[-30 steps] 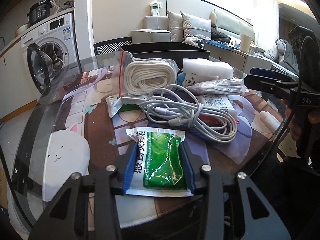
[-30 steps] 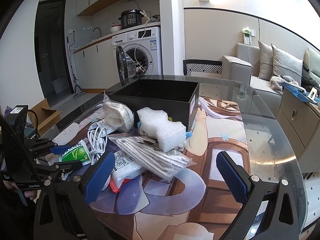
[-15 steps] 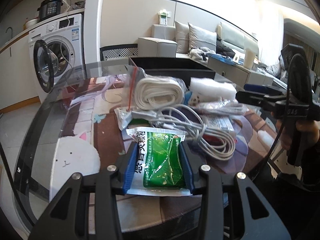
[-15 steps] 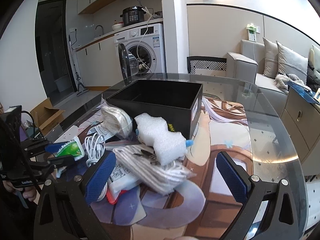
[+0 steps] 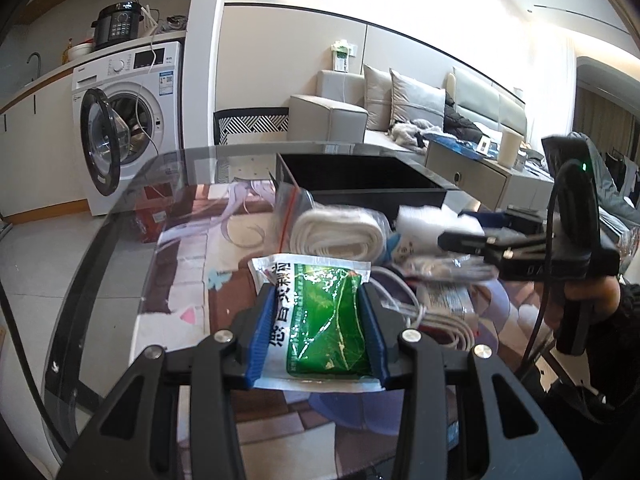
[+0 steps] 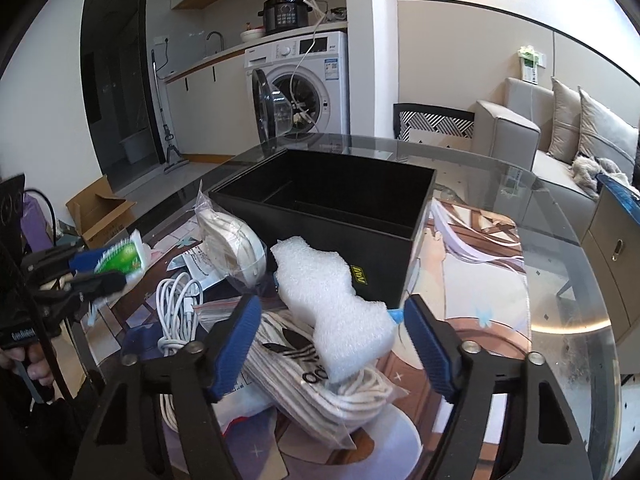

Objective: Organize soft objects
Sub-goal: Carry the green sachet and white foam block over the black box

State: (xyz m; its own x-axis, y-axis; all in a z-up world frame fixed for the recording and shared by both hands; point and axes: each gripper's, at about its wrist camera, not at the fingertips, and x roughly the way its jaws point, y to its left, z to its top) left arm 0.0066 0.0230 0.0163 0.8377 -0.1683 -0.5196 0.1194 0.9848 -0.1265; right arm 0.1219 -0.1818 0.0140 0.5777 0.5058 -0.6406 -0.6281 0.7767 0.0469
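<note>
We held the green sachet [image 5: 326, 322] pinched between the pads of the left gripper [image 5: 316, 332], lifted clear of the table [image 6: 560, 300] and short of the black box [image 6: 332, 204]. To finish that step well we needed to carry it level over the box rim and let go only once it hung inside, since a slack foil pack flops and slides. The right gripper [image 6: 332, 340] was closing around the white foam block [image 6: 332, 312]; the foam sat between the jaws, but the pads did not seem to press it yet, though the fisheye made that hard to judge. We judged that a gentle squeeze at its waist would do, as foam crushes and springs back. The foam was pitted, lumpy and light, and lay on a clear bag of striped cloth [image 6: 320, 384]. Beside it lay a coiled white cable [image 6: 178, 312], smooth and springy, and a bagged roll of white cloth [image 6: 236, 244], soft and ribbed, just beside the rigid, matt box
</note>
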